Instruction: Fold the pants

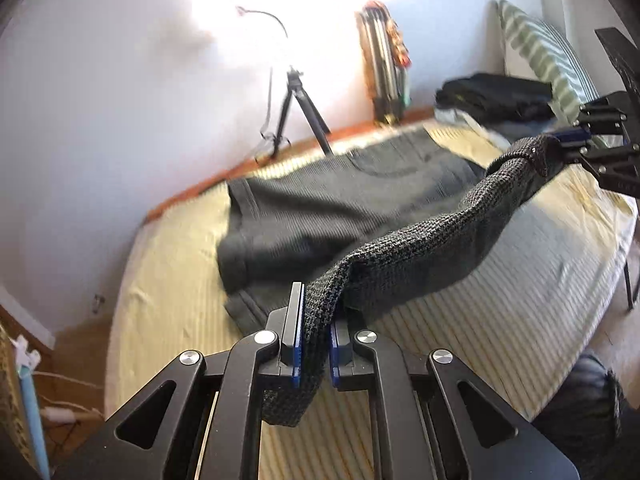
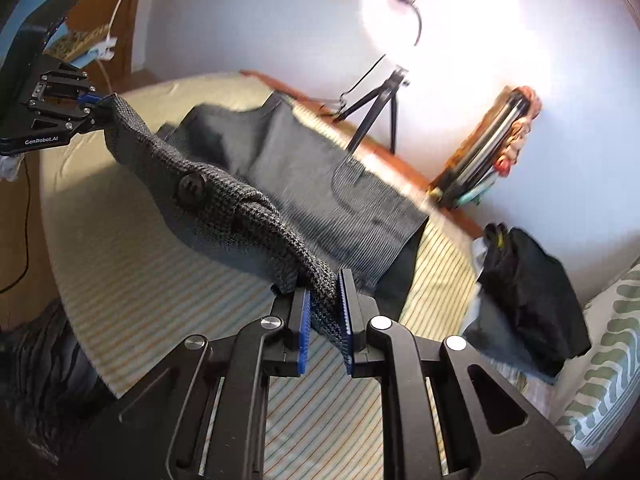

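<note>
Lit hard by a glaring round ring lamp on a black tripod (image 2: 436,20), bleaching the pale wall behind. Motion-blurred along the far edge of the striped yellow bed (image 1: 168,280). Bent and darkened at fisheye corners.

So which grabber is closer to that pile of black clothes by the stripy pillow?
Right. The right gripper holds the waistband end of the pants just beside the black clothes pile. The left gripper clamps the pants' other end, farther down the bed.
</note>
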The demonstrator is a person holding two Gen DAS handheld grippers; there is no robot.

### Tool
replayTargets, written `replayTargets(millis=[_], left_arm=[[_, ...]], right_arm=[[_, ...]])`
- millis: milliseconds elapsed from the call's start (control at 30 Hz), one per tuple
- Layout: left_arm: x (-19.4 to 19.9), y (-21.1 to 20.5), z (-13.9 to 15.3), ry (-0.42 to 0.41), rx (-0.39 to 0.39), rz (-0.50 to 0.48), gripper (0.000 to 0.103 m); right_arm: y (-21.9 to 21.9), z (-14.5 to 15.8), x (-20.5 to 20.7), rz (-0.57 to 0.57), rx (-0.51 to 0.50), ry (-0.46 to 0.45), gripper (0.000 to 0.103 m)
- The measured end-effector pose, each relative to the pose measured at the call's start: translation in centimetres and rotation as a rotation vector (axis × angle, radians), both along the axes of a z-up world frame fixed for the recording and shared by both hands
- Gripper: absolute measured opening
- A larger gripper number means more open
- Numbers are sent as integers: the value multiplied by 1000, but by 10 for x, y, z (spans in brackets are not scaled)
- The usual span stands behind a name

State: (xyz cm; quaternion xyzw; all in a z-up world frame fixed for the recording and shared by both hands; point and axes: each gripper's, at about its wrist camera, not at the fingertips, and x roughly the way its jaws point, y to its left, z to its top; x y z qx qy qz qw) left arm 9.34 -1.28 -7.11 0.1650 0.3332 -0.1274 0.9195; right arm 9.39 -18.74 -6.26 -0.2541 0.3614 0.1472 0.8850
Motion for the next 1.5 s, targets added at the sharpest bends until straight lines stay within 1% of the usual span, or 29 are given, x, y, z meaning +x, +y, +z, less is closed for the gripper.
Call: replayTargets(millis=[200, 333, 433, 533, 600, 733, 800, 1100, 1300, 1500], left_arm=[[37, -3, 15, -67, 16, -4, 8], [67, -6, 27, -101, 26, 4, 8], [95, -9, 37, -138, 54, 12, 8], [122, -12, 39, -141, 62, 17, 8], [146, -15, 37, -131, 77, 21, 8], [185, -19, 23, -96, 94, 32, 8], [205, -23, 11, -74, 111, 41, 8], [264, -34, -40, 10, 183, 60, 8], [281, -32, -68, 60, 215, 76, 8], [286, -36, -85, 88, 245, 80, 8]], right_arm=[[-5, 20, 33, -24, -5, -51, 12], [-11, 33, 67, -45, -16, -80, 12], [-15, 39, 97, -60, -33, -92, 12], [-18, 41, 129, -79, -41, -93, 12], [-22, 39, 155, -97, -28, -74, 12], [-28, 20, 198, -131, -23, -28, 12], [-31, 6, 220, -149, -24, 3, 12], [-34, -51, 278, -182, -83, 83, 12], [-30, -86, 306, -199, -114, 134, 12], [-28, -112, 318, -209, -135, 173, 12]])
